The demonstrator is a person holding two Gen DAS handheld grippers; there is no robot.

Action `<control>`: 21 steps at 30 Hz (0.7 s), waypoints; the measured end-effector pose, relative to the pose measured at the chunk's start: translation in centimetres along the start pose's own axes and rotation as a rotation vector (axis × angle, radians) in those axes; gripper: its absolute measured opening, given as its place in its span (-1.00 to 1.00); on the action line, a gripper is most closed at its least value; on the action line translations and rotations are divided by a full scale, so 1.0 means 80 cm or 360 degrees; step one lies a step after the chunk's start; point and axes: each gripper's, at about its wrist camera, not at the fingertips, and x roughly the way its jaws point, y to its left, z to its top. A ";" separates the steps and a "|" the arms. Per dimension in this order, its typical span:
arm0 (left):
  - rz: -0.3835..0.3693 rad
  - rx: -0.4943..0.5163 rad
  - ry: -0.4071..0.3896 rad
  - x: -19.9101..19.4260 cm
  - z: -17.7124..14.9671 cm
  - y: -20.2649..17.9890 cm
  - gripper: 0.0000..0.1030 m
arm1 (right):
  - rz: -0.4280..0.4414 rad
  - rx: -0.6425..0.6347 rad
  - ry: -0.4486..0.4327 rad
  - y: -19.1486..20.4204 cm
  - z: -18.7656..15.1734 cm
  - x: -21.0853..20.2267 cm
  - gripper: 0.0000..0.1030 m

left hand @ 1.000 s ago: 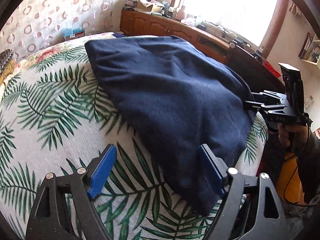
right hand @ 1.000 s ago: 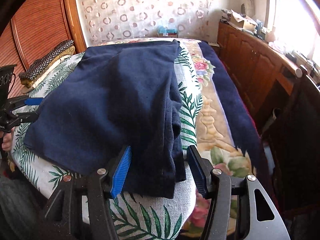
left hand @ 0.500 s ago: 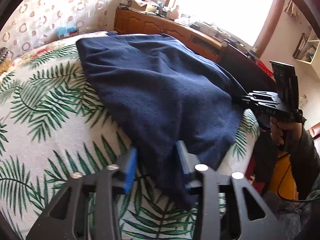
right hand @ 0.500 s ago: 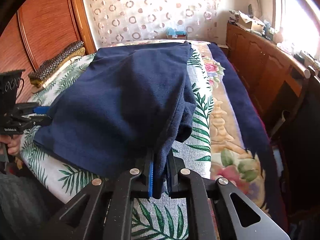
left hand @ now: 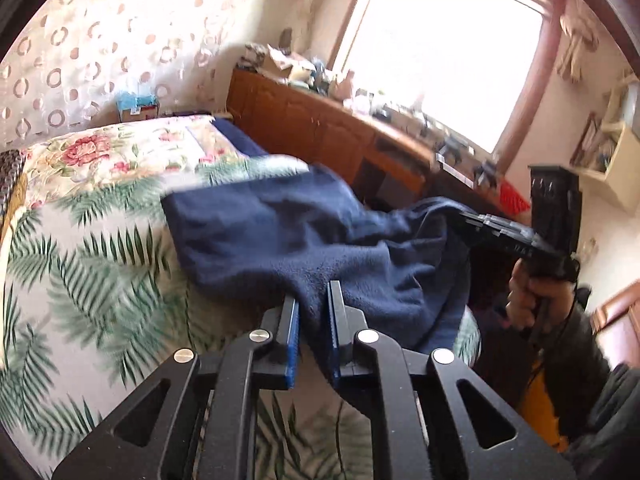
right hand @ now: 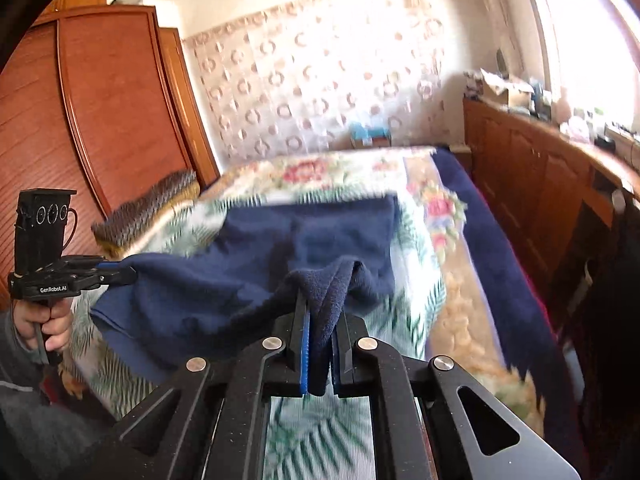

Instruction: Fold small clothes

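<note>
A dark navy fleece garment (left hand: 288, 232) lies on the bed with its near edge lifted; it also shows in the right wrist view (right hand: 224, 280). My left gripper (left hand: 313, 300) is shut on one near corner of the garment. My right gripper (right hand: 321, 312) is shut on the other near corner, where the cloth bunches between the blue pads. Each gripper shows in the other's view, the right (left hand: 472, 220) and the left (right hand: 124, 274), holding the cloth raised above the bed. The far part of the garment still rests on the cover.
The bed carries a palm-leaf cover (left hand: 80, 280) over a floral blanket (right hand: 320, 168). A wooden dresser (left hand: 320, 128) with clutter stands under the window. A wooden wardrobe (right hand: 100, 120) stands at the left. A folded patterned cloth (right hand: 148, 212) lies by the wardrobe.
Both grippers have closed on the garment's near corners and lifted them up off the bed, so the flat garment now hangs bunched between them.
</note>
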 end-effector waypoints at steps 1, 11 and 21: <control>0.0014 -0.0010 -0.0025 0.003 0.014 0.007 -0.74 | -0.0004 -0.0001 -0.0017 -0.003 0.011 0.005 -0.86; 0.0155 -0.0126 0.0007 0.058 0.080 0.096 -0.74 | -0.0129 -0.0036 0.0021 -0.046 0.099 0.125 -0.86; 0.0137 -0.0174 0.0115 0.095 0.089 0.127 -0.69 | -0.0205 -0.0098 0.0144 -0.035 0.120 0.178 -0.85</control>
